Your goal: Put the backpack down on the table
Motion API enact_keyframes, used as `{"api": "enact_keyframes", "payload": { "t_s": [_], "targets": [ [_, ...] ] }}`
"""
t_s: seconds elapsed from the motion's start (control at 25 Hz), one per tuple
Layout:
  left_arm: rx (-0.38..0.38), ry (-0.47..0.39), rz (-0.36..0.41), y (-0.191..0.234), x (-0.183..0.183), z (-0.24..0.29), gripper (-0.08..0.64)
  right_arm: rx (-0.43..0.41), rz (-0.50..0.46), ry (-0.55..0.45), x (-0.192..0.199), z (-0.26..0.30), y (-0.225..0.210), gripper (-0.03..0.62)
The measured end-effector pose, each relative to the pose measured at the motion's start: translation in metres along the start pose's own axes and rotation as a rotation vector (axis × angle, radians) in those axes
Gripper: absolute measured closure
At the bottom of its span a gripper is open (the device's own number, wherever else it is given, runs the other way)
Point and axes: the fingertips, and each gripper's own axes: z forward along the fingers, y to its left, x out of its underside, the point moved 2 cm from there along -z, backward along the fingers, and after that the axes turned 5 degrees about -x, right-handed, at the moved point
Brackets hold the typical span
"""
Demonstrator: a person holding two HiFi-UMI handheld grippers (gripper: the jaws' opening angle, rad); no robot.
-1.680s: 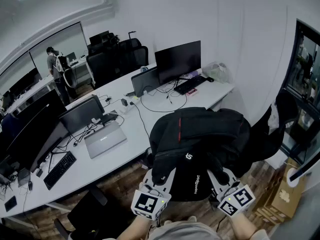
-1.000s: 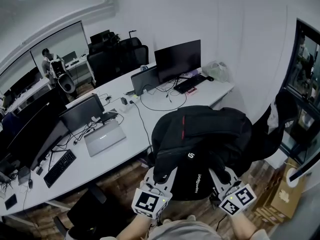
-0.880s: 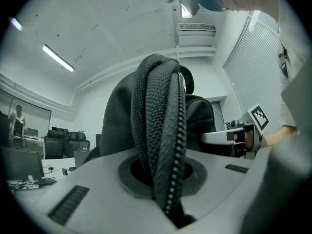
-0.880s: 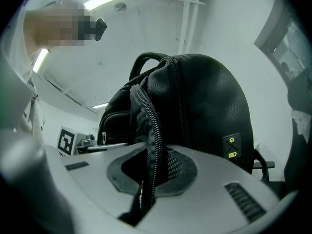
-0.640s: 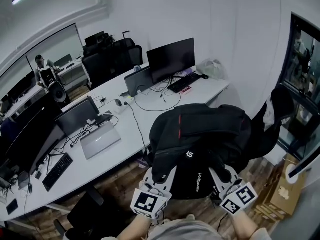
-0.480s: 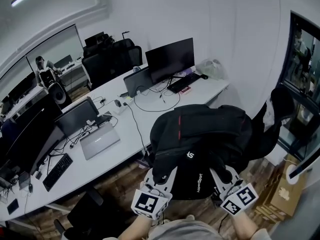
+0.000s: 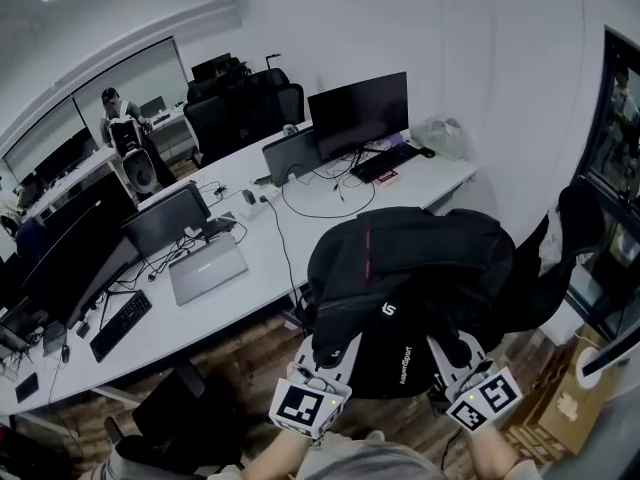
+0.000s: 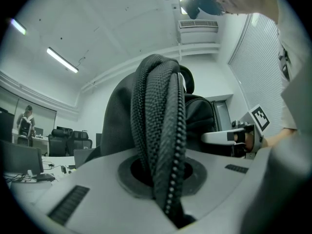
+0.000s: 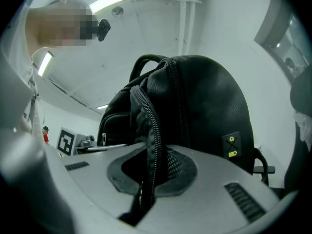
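Beside the near edge of the long white worktop (image 7: 255,268), above the wooden floor (image 7: 240,368): black fabric backpack with a red stripe (image 7: 420,258), held up in the air (not yet on the worktop). Left gripper (image 7: 338,346) jaws clamped on its zippered edge; right gripper (image 7: 452,350) jaws likewise.
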Motion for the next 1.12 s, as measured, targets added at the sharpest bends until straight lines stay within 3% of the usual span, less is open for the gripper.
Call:
{"api": "enact_keyframes", "payload": {
  "t_s": [0.48, 1.12],
  "targets": [
    [-0.079, -0.024, -0.009, 0.031, -0.003, 0.012, 0.54, -0.07, -0.001, 0.013, -0.002, 0.041, -0.015, 0.571],
    [-0.087, -0.041, -0.01, 0.141, 0.006, 0.043, 0.54, -0.069, 0.002, 0.027, 0.016, 0.153, -0.028, 0.571]
  ]
}}
